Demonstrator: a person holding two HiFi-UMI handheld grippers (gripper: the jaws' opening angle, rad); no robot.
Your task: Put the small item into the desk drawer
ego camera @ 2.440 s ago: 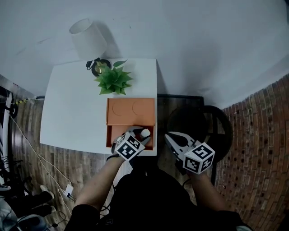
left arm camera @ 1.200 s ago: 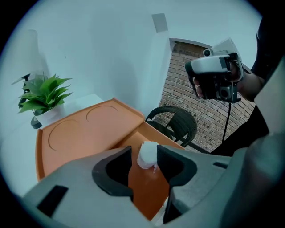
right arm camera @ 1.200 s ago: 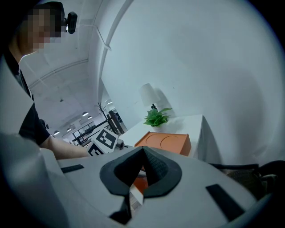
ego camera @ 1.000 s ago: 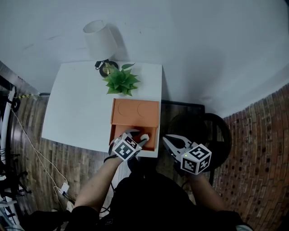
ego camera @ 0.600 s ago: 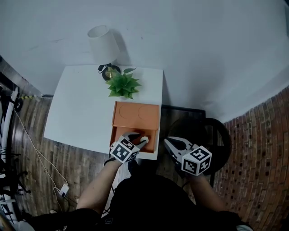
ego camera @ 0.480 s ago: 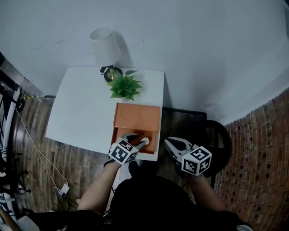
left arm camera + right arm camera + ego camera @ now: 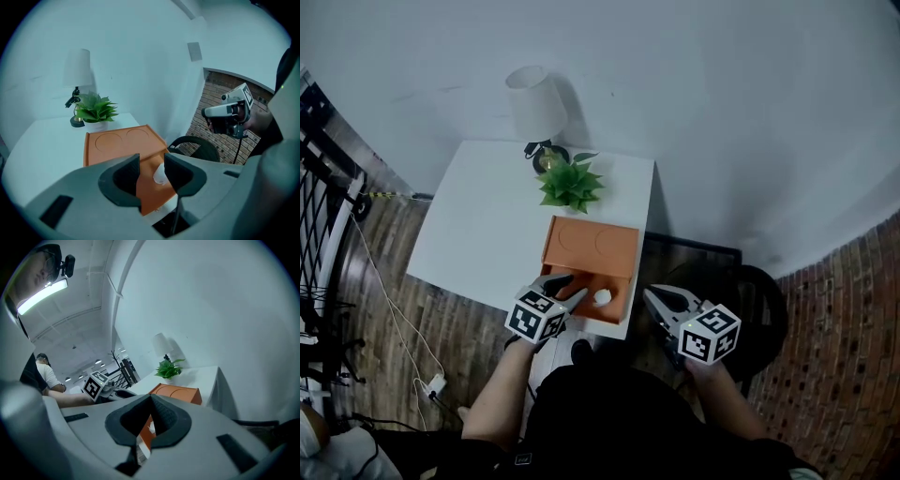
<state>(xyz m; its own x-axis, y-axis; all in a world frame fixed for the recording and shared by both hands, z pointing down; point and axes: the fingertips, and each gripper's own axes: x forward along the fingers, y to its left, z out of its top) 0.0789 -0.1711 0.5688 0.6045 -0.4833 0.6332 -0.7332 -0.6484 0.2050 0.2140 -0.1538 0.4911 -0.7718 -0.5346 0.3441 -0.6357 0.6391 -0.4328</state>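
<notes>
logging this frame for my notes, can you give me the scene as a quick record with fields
small item: white, lying in the open drawer
drawer: orange, pulled out at the table's near edge
left gripper: fingers apart, holding nothing, by the drawer
right gripper: fingers together, empty, off the table's right side
table: white, with plant and lamp at the back

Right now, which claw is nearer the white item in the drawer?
Left. The left claw hovers over the drawer beside the white item; the right claw sits off the right edge of the desk.
</notes>
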